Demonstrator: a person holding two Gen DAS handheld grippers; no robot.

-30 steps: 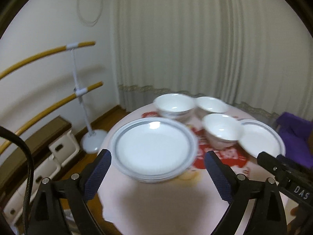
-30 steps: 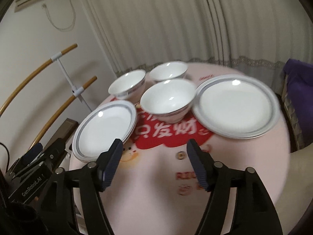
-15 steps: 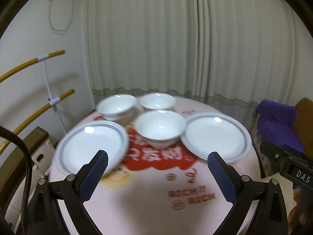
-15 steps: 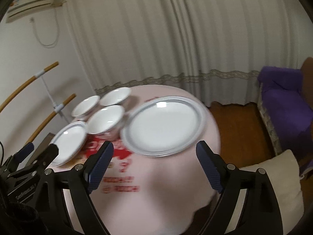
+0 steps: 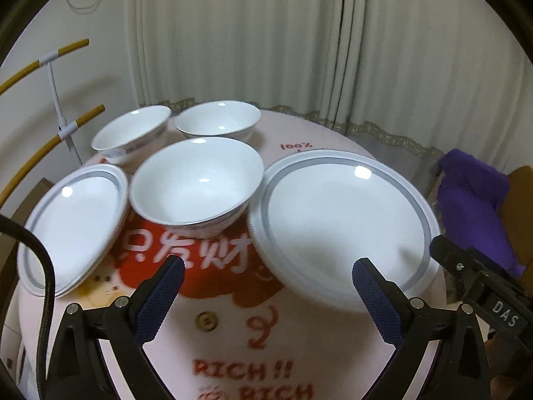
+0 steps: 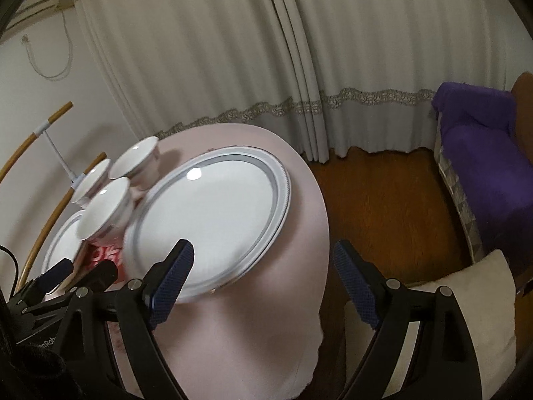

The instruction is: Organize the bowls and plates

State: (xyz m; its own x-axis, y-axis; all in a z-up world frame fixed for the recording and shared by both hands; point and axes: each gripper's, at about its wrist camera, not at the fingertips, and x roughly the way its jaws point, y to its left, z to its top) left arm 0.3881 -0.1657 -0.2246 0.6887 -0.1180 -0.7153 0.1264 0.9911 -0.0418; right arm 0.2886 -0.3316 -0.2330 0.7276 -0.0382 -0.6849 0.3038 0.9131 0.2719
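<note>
Pink tablecloth [image 5: 333, 360] reads "RICH!!", "100%"; right tool [image 5: 493, 303] "DAS".

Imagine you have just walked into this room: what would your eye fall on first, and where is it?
First, the large white plate with a grey rim at the right edge of the round pink-clothed table, with a matching smaller grey-rimmed plate on the left. Between them sit three white porcelain bowls, above the cloth's red printed lettering. The open left gripper and open right gripper hover near the big plate, holding nothing.
</note>
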